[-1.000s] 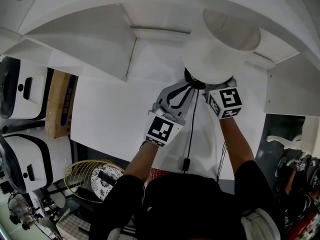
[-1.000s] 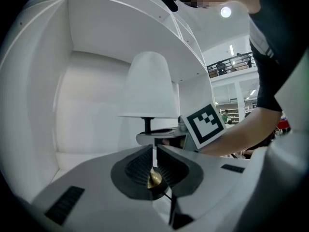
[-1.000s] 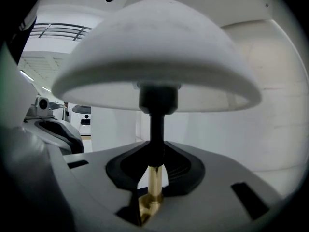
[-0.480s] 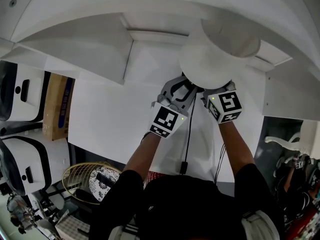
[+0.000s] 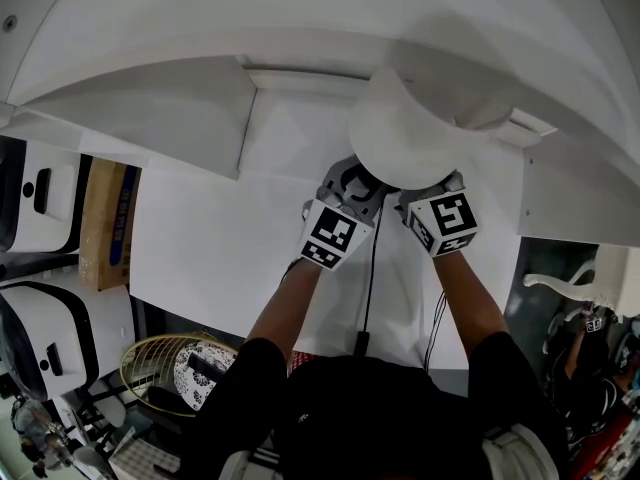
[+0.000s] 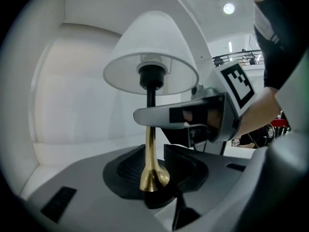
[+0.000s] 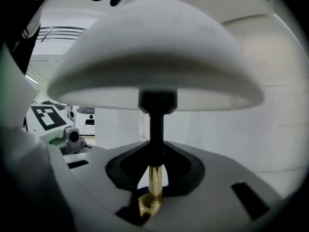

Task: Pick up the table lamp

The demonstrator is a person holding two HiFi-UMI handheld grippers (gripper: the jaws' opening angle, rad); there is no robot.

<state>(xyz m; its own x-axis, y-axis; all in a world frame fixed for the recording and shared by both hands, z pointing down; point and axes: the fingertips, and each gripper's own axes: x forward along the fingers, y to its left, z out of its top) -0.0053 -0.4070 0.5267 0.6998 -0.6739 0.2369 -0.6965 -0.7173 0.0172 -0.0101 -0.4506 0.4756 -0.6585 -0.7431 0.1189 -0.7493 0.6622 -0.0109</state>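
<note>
1. Plainly, the table lamp [image 5: 408, 136] stands upright at the back of the white table [image 5: 220, 248], inside a white alcove. Its long axis is vertical: the shade [image 6: 150, 57] is on top, and a thin brass stem [image 6: 150, 151] runs straight down to a dark foot that the shade hides from the head view
2. The left gripper [image 6: 153, 167] meets the stem from the person's left, its two dark pads clenched on the brass low down, just above the bulge at the foot
3. The right gripper [image 7: 154, 175] meets it from the opposite side and a little higher, clamped on the brass just below the black neck. One of its jaws shows in the left gripper view, crossing the stem
4. Both sets of jaws lie roughly level, square across the lamp's axis. Neither hand is nearer, since both are on the stem, under the shade
5. My judgement is that the lift should go straight up along the stem. The wide shade sits above both grips, so uneven hands could tip it
6. The cord [image 5: 368, 278] trails across the table toward the person and will have to follow
7. No view shows whether the foot is clear of the table
</note>
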